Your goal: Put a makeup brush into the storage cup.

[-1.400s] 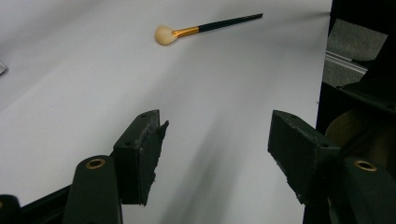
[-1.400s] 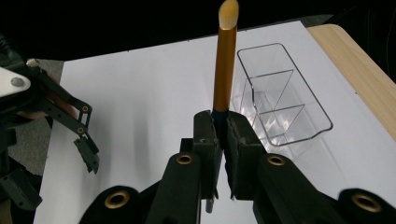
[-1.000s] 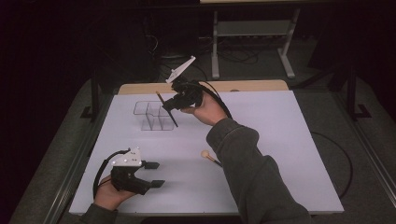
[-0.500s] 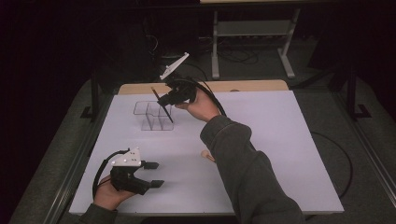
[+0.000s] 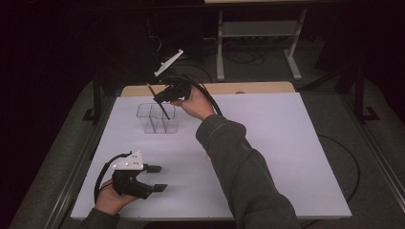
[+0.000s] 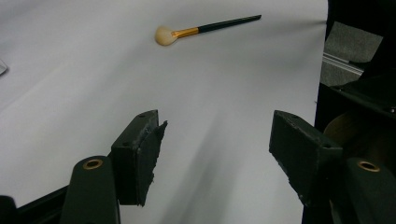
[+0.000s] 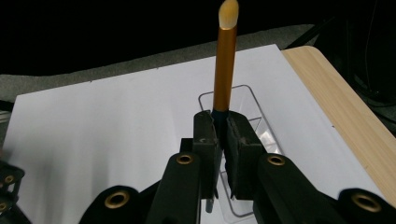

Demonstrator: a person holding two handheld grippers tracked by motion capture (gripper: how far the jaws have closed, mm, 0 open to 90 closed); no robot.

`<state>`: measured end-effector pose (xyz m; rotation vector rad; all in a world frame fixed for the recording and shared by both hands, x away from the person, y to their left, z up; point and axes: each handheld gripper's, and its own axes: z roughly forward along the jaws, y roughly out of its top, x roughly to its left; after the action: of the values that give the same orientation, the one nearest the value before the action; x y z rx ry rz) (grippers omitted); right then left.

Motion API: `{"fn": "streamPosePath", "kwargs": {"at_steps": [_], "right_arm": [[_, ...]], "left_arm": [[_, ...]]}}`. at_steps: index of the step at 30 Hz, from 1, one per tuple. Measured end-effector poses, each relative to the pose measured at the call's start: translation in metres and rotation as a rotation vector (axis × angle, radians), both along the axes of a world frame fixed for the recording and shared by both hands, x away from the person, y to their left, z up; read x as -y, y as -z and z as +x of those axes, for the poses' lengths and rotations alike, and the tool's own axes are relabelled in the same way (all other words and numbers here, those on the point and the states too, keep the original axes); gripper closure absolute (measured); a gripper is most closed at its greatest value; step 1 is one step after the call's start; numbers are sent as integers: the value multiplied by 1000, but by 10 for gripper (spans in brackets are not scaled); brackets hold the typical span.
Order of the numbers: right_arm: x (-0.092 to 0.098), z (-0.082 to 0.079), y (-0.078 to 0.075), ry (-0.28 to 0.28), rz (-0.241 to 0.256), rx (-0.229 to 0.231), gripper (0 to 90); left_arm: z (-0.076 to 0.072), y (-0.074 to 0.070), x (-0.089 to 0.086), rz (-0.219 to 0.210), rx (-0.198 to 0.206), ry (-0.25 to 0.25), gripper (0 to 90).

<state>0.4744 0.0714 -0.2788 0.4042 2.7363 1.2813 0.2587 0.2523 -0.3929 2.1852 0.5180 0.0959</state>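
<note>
Since a second ago, the right hand-held gripper (image 5: 162, 98) has swung left, tilting its brush (image 7: 225, 60) over the clear organizer (image 5: 157, 118) just below its jaws, which clamp the handle (gold ferrule up). Left hand-held gripper (image 6: 215, 154) rests on the white surface (image 5: 286, 143), jaws apart; another brush (image 6: 205, 29) lies well ahead.

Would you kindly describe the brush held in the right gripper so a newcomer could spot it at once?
Start at the white table and find the clear organizer near its far edge. Above it, the right gripper clamps a slim brush. Unlike the fluffy brush lying flat on the table, it has a gold ferrule and a small tapered tip.
</note>
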Motion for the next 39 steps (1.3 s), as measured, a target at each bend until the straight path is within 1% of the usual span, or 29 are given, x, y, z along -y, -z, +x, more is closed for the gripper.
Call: {"fn": "streamPosePath", "kwargs": {"at_steps": [2,4,5,8,12,14,16,19,22,26,27,32,34,36,39], "right_arm": [[-3,2,0,7,-1,-6,824],[-6,5,0,12,-4,1,825],[-8,7,1,7,-6,11,824],[-13,10,2,14,-21,6,824],[-19,16,1,19,-33,11,825],[-23,17,-1,24,-26,12,825],[-26,19,-1,22,-30,19,825],[-33,21,-1,21,-30,18,824],[-39,24,1,20,-24,13,824],[-46,27,7,21,-29,12,824],[-47,27,8,26,-34,4,824],[-48,31,14,27,-33,-3,824],[-47,31,15,40,-39,-20,824],[-47,32,17,36,-40,-15,824],[-46,31,17,41,-38,-22,823]], "left_arm": [[-1,0,0,-2,-7,-5,331],[0,0,-1,-5,-10,-8,330],[1,0,-1,0,0,-2,329],[0,0,-1,-3,-2,-2,328],[0,0,-1,-7,-3,-4,327],[-1,0,-1,-8,-7,-6,327],[-1,0,-1,-11,-10,-8,326],[-1,-1,-1,-15,-12,-5,326],[0,-1,0,-6,1,7,326],[0,-1,-2,-13,0,1,326],[0,-1,-3,-13,3,2,326],[0,-2,-3,-17,2,1,325],[0,-2,-3,-19,2,0,325],[0,-1,-3,-17,3,-1,324],[0,-1,-3,-13,2,-1,324]]}}
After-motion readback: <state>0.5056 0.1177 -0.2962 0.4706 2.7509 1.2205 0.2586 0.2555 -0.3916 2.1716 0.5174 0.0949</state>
